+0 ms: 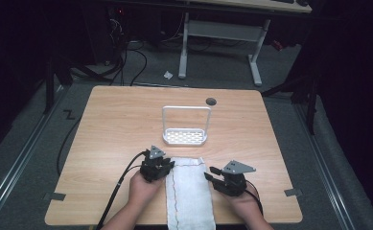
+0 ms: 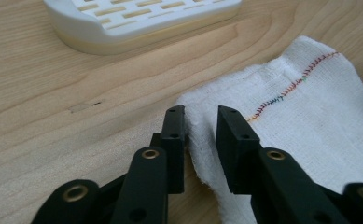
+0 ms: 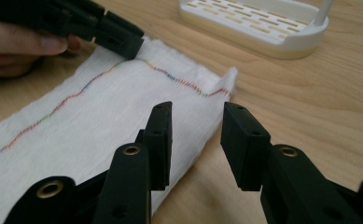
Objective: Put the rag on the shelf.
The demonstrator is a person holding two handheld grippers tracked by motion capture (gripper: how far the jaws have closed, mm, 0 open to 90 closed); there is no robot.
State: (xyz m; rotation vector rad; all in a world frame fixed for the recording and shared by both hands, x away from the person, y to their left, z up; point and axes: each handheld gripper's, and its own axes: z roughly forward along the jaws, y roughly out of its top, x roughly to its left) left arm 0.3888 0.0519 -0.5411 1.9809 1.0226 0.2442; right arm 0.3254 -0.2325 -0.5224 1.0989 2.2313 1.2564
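Note:
A white cloth [image 1: 189,191] with a line of many-coloured stitching lies folded into a long strip at the table's near edge. My left gripper [image 1: 169,166] is at the strip's far left corner. In the left gripper view its jaws [image 2: 201,112] stand apart, with the cloth's [image 2: 310,107] edge in the gap and no pad pressing on it. My right gripper [image 1: 210,173] sits at the strip's right edge near the far right corner, open. In the right gripper view [image 3: 195,108] the cloth's [image 3: 100,107] edge runs under its left jaw, and the left gripper [image 3: 123,39] shows at the far corner.
A white slotted tray with a tall hoop handle [image 1: 185,136] stands just beyond the cloth at mid-table, also seen close by [image 2: 137,23] [image 3: 263,28]. The wooden table [image 1: 117,120] has a dark grommet [image 1: 211,101] near its far edge. A desk frame stands on the floor behind.

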